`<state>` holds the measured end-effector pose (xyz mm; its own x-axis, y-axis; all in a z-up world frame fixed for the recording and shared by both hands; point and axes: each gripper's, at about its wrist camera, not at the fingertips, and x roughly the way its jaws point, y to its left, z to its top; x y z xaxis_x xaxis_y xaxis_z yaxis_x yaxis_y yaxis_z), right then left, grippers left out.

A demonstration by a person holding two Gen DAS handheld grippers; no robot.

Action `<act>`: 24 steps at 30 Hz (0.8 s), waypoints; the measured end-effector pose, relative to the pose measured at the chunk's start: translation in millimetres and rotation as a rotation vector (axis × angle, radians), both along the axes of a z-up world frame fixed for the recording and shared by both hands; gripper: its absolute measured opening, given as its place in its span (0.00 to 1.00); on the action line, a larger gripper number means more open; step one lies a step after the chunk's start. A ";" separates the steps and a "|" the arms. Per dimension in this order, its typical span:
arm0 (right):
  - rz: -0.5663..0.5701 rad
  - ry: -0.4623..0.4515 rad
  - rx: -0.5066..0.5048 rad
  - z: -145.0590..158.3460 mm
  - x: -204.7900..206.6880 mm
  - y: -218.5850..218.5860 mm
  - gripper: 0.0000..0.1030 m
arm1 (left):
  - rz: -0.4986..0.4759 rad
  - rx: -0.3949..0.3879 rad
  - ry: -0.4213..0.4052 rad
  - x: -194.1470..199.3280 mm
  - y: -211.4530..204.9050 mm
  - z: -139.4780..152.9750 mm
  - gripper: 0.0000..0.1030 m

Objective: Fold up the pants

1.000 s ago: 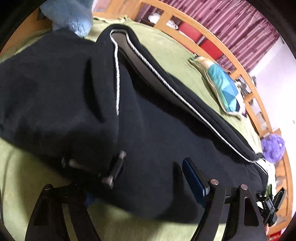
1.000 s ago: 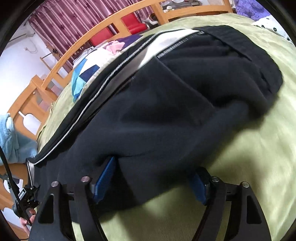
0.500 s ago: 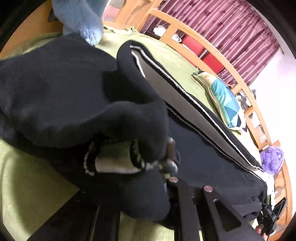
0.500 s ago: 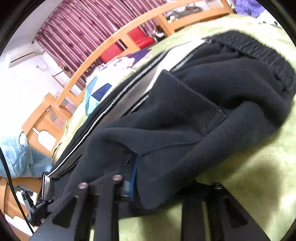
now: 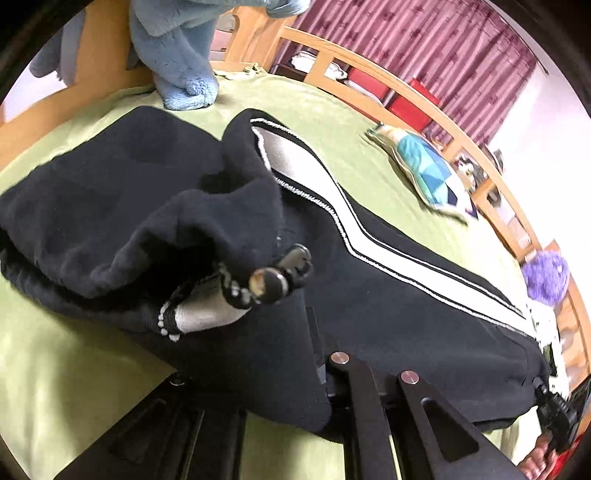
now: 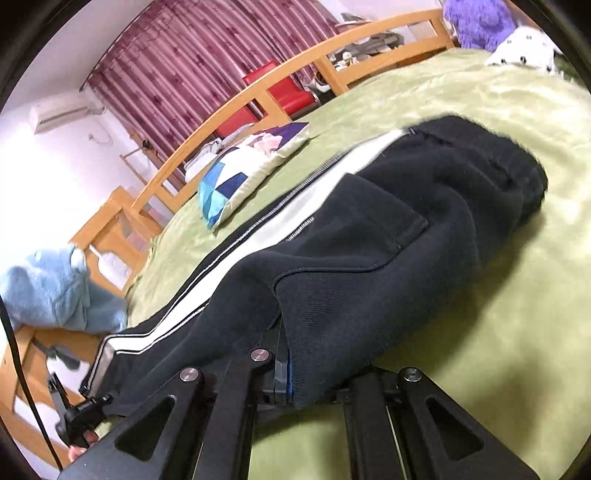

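Black fleece pants (image 5: pixel 388 295) with a white side stripe lie across a green bed (image 5: pixel 74 369). My left gripper (image 5: pixel 288 369) is shut on the near edge of the fabric and holds it raised, with a drawstring toggle (image 5: pixel 273 280) hanging over the bunched cloth. In the right wrist view the same pants (image 6: pixel 369 236) stretch away, pocket side up. My right gripper (image 6: pixel 306 373) is shut on their near edge, lifted off the sheet (image 6: pixel 498 295). The fingertips of both grippers are hidden under cloth.
A patchwork pillow (image 5: pixel 424 173) (image 6: pixel 251 170) lies beyond the pants. A blue plush toy (image 5: pixel 184 55) (image 6: pixel 55 291) sits at one end, a purple plush (image 5: pixel 546 273) (image 6: pixel 476 22) at the other. A wooden bed rail (image 6: pixel 258 88) runs along the far side.
Both grippers closed from open onto the near edge of the pants and lifted it off the bed. The fabric bunched up and the toggle came into view.
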<state>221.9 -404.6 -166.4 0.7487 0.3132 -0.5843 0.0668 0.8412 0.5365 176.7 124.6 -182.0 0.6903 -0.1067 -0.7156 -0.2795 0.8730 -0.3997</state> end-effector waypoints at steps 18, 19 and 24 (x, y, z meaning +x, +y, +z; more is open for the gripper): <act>-0.021 0.160 -0.017 -9.4 -181.0 -38.0 0.24 | -0.150 0.013 0.152 -138.2 -1.5 -0.9 0.38; -0.034 0.141 -0.038 -4.2 -191.1 -38.4 0.27 | -0.154 0.019 0.132 -149.6 2.1 3.3 0.43; -0.071 0.051 -0.147 28.9 -227.6 -31.2 0.41 | -0.132 0.110 0.055 -194.4 13.1 27.0 0.53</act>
<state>-5.7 -435.8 -137.6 0.7343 0.1687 -0.6575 0.1531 0.9025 0.4025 -17.7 137.7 -155.0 0.6352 -0.1131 -0.7641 -0.1781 0.9411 -0.2874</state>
